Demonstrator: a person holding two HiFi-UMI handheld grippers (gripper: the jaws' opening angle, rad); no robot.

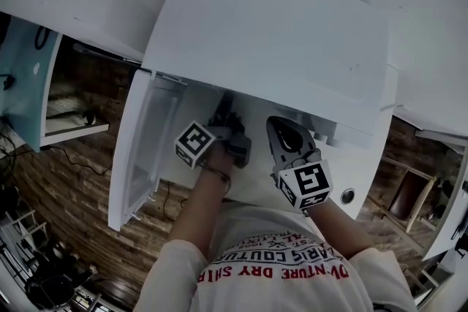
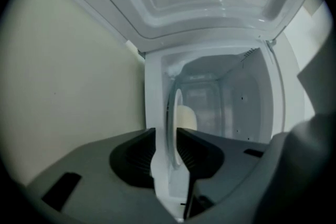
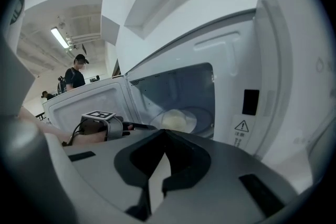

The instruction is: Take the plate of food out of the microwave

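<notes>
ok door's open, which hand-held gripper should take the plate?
Right, likely. The right hand-held gripper faces the open microwave with the plate straight ahead, nothing between its jaws. The left hand-held gripper has its open jaws around the door edge.

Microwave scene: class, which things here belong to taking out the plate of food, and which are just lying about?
Part of the job: microwave, open door, plate, food, left gripper, right gripper.

Just about: pale blue panel, bystander, ceiling light, wooden floor.
</notes>
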